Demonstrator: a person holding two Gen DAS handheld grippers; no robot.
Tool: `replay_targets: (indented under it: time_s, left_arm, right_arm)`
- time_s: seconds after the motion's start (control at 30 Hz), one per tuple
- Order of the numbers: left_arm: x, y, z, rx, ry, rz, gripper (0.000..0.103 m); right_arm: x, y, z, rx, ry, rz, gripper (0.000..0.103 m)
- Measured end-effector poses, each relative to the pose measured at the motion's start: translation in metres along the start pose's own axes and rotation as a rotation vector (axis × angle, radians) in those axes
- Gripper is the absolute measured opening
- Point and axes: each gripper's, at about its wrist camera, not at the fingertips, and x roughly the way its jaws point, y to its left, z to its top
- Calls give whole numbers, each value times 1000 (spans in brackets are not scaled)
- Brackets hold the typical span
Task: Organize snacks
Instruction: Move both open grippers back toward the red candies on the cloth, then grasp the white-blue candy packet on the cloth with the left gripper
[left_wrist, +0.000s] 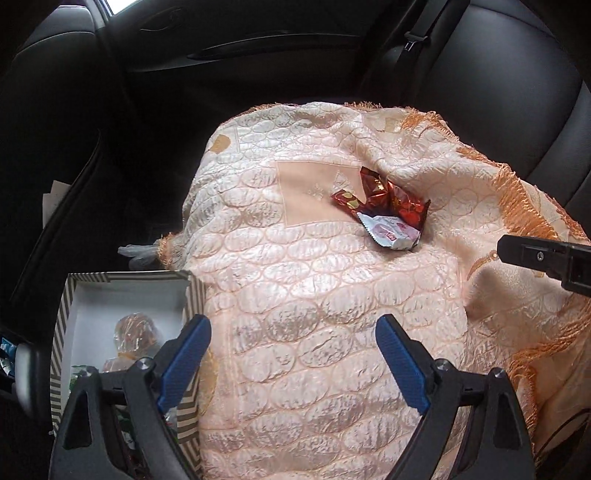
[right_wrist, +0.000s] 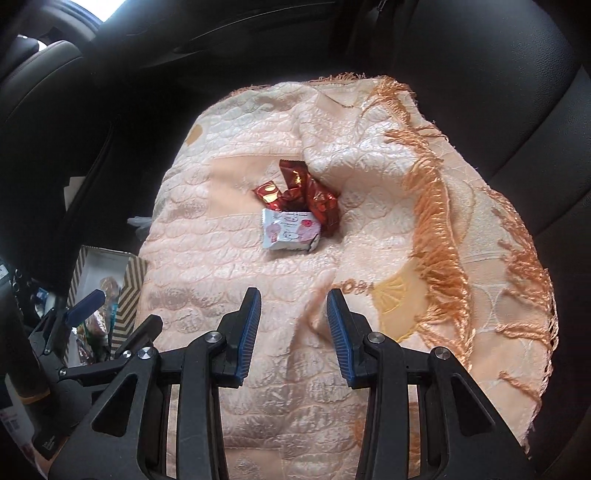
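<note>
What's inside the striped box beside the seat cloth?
The striped box holds a few clear-wrapped snacks on its white floor. The left gripper covers its near end, so anything lying there is hidden.

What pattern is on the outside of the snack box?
Brown-and-white stripes on the snack box, clearest in the left wrist view.
</note>
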Motion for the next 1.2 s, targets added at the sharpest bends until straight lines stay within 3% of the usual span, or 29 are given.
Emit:
replay_targets:
  time_s: [0.53, 0.77, 0.83, 0.93, 0.97, 1.03, 1.2]
  left_arm:
    - [87, -34, 70, -157, 141, -176, 92]
    - [138, -54, 81, -205, 254, -225, 92]
    - [142, -62, 82, -190, 242, -197, 93]
    - [146, -71, 84, -203, 246, -248, 92]
    - [145, -74, 84, -191, 241, -241, 88]
    - [146, -83, 83, -152, 251, -261, 40]
    - [136, -79, 77, -166, 233, -332, 29]
  right_arm:
    - [10, -34, 16, 84, 7, 37, 37]
    - [20, -46, 19, 98, 11, 56, 37]
    - [22, -49, 19, 108, 14, 62, 37]
    - [22, -51, 19, 117, 16, 82, 37]
    - [22, -50, 19, 112, 14, 85, 37]
    - [23, -49, 20, 108, 16, 89, 37]
    - [22, -46, 23, 111, 6, 87, 37]
